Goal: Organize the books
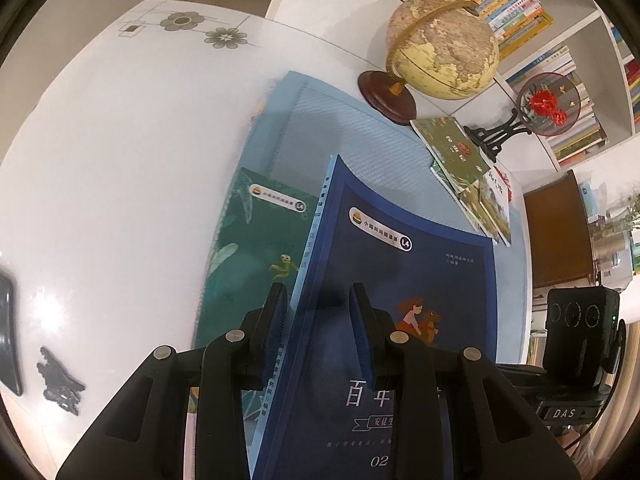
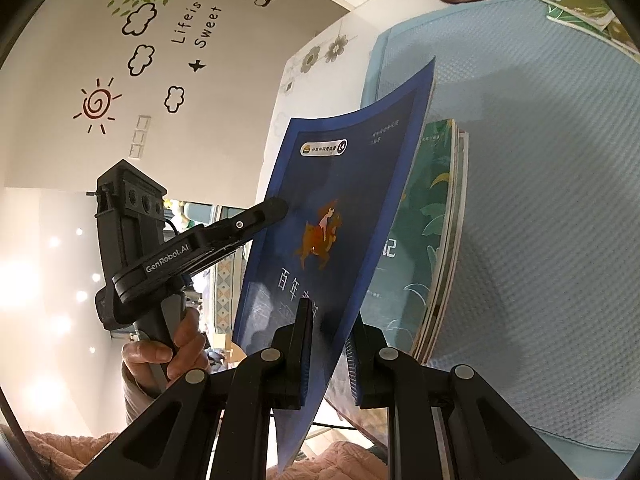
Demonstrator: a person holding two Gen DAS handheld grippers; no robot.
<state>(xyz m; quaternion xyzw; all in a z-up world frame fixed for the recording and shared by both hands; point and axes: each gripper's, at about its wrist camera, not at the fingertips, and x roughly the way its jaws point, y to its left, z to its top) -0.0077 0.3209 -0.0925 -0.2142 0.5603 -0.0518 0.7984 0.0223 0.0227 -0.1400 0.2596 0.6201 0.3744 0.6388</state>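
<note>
Above the blue mat point(image 1: 360, 140) on the white tabletop point(image 1: 120, 160), a dark blue book point(image 1: 400, 280) is held tilted over a stack of green books point(image 1: 248, 240). It is clamped near its spine by the left claw point(image 1: 320, 300) and at its lower edge by the right claw point(image 2: 332, 320). A globe point(image 1: 442, 46) is seen behind the mat.

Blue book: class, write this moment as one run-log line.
step: stacking | blue book: tilted, above green book on blue mat | left gripper: shut on blue book | right gripper: shut on blue book
</note>
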